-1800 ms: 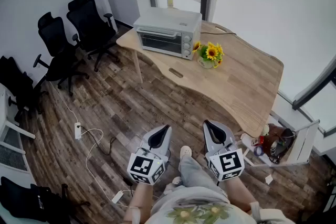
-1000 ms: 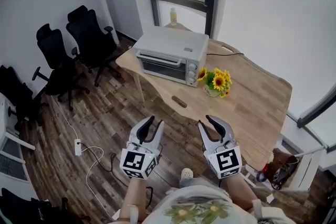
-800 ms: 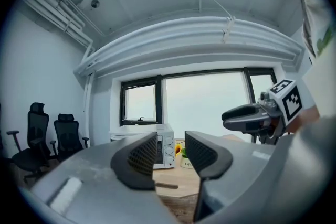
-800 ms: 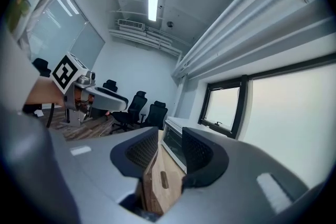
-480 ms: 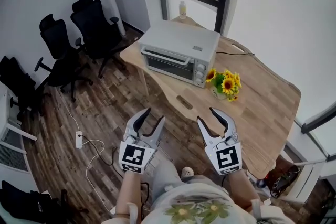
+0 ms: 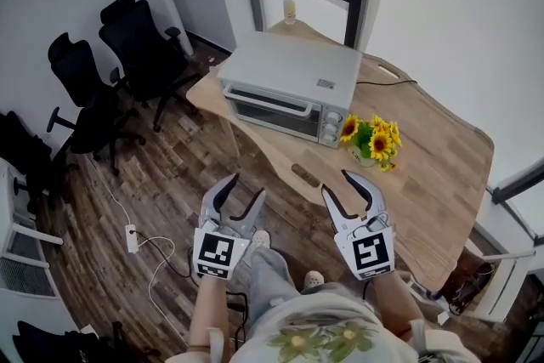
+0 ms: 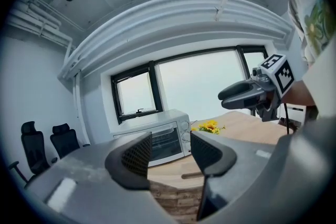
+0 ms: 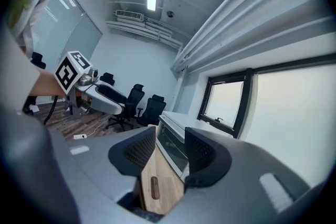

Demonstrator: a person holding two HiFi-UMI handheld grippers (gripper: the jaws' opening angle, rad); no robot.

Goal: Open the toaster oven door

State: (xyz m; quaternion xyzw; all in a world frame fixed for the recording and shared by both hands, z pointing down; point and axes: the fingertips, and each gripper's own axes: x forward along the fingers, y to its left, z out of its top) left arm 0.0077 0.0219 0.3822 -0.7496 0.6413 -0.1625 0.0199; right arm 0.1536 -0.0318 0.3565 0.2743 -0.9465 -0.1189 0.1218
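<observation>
Over on the left, the left claw hangs above the wood floor, its jaws just opened wide with nothing between them. Straight ahead, the toaster oven sits at the left end of the desk, its door shut and well apart from either claw, with the sunflowers just beside its right end. And on the right, the right claw hovers by the desk's near edge, jaws likewise just spread wide and holding nothing.
</observation>
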